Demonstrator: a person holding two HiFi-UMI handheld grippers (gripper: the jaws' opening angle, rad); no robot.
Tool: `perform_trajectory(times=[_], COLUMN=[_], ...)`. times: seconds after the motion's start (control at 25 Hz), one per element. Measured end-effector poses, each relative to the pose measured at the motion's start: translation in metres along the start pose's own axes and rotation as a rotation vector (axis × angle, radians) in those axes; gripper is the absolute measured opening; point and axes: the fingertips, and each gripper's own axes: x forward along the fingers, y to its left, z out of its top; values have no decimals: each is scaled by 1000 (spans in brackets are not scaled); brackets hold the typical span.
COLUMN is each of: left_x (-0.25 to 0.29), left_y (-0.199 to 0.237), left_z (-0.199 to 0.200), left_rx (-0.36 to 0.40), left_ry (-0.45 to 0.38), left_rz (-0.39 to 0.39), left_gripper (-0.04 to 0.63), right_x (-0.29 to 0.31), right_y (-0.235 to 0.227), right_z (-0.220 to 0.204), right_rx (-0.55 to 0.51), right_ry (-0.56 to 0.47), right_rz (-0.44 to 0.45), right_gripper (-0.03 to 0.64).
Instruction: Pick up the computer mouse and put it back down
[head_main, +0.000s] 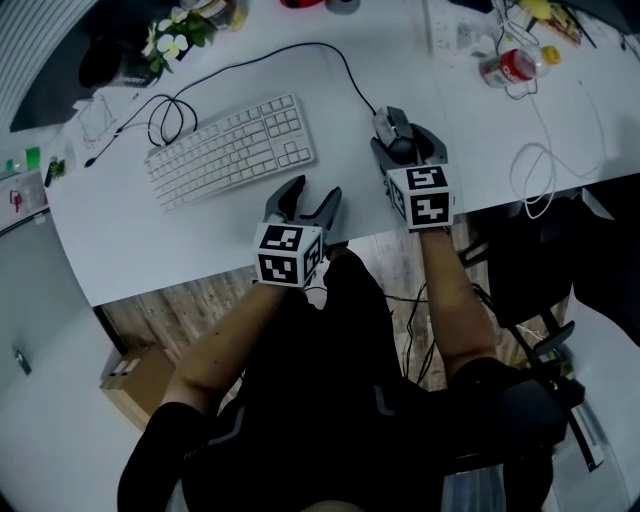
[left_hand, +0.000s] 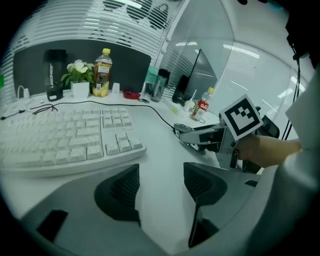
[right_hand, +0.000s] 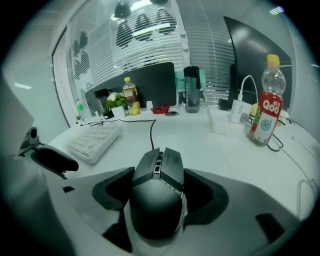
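A dark computer mouse (head_main: 393, 125) (right_hand: 157, 200) lies on the white desk (head_main: 120, 250), its black cord running off toward the back. My right gripper (head_main: 405, 142) (right_hand: 159, 175) is lowered around it, one jaw on each side, close to the mouse's flanks; the pads do not visibly press on it. To the left, near the desk's front edge, my left gripper (head_main: 313, 192) (left_hand: 161, 185) stands open over bare desk with nothing between its jaws. In the left gripper view the right gripper (left_hand: 200, 137) shows at the right.
A white keyboard (head_main: 230, 150) (left_hand: 65, 142) lies left of the mouse, just behind the left gripper. A red-labelled bottle (head_main: 510, 68) (right_hand: 265, 107) and a looped white cable (head_main: 535, 170) are at the right. A flower pot (head_main: 175, 40), bottles and cups line the back.
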Motion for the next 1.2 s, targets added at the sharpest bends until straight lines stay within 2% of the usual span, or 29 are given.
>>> perform_trajectory(times=[0.24, 0.32, 0.52, 0.72, 0.84, 1.04, 1.2], left_x=[1, -3, -34, -79, -121, -195, -252], left_y=[1, 0, 3, 8, 4, 8, 17], left_z=[-6, -3, 13, 48, 65, 97, 115], left_rx=[-8, 0, 34, 44, 88, 154, 176], left_ry=[5, -6, -45, -150, -205, -321, -418], left_rz=[-11, -19, -12, -25, -37, -57, -59], left_gripper=[291, 291, 291, 291, 291, 291, 291], right_x=[3, 3, -18, -60, -96, -161, -205], right_y=[2, 3, 5, 12, 32, 76, 113], right_z=[-1, -2, 8, 45, 68, 121, 156], right_rx=[-22, -28, -10, -14, 2, 115, 70], right_ry=[6, 7, -8, -85, -133, -285, -374], right_rz=[-21, -18, -38, -72, -70, -14, -14], right_gripper=[316, 355, 368, 367, 367, 360, 350])
